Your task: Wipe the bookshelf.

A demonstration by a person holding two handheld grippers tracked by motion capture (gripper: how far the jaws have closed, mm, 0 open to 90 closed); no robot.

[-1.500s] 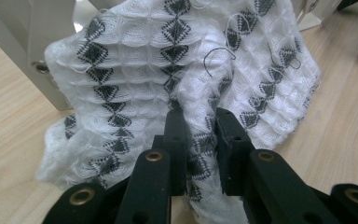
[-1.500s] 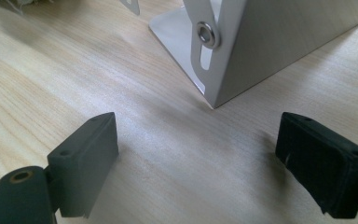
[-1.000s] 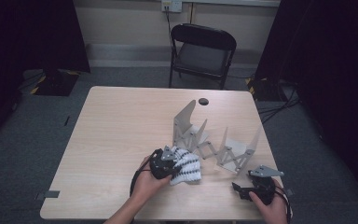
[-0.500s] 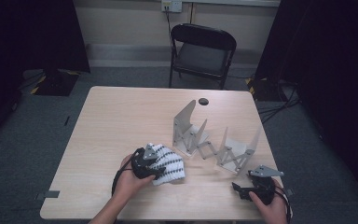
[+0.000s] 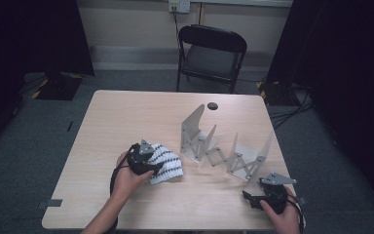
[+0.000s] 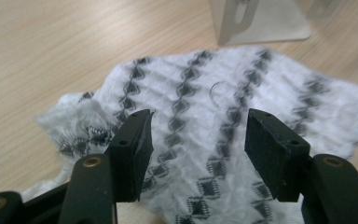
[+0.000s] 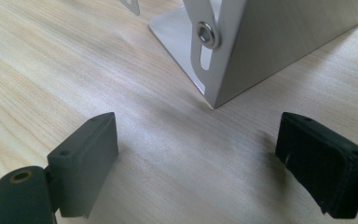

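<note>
A white cloth [image 5: 165,165] with dark diamond rows is seen lying crumpled on the table [image 5: 126,117], toward the near edge and left of its middle, just beside the near foot of a grey folding metal rack [image 5: 224,146] that stands across the middle. The left gripper [image 6: 198,140] is held low over the cloth with its jaws narrowly parted and nothing between them; fabric is spread under and beyond both pads. The right gripper [image 7: 198,158] is held near the right near corner of the table, its jaws wide and unloaded over bare wood, with a foot plate of the rack [image 7: 261,51] just ahead. Several failures can be foreseen. If the left jaws are closed at this height, only a thin surface wrinkle may be pinched, or nothing at all, and the cloth could slip free when lifted. If they are pressed down too hard first, the pads could be jammed against the wood. Because the cloth lies so close to the rack, a dragged or lifted corner could be snagged on its foot or on the scissor links, and the rack could be shifted or tipped. A careless advance of the right gripper could likewise knock the plate in front of it.
</note>
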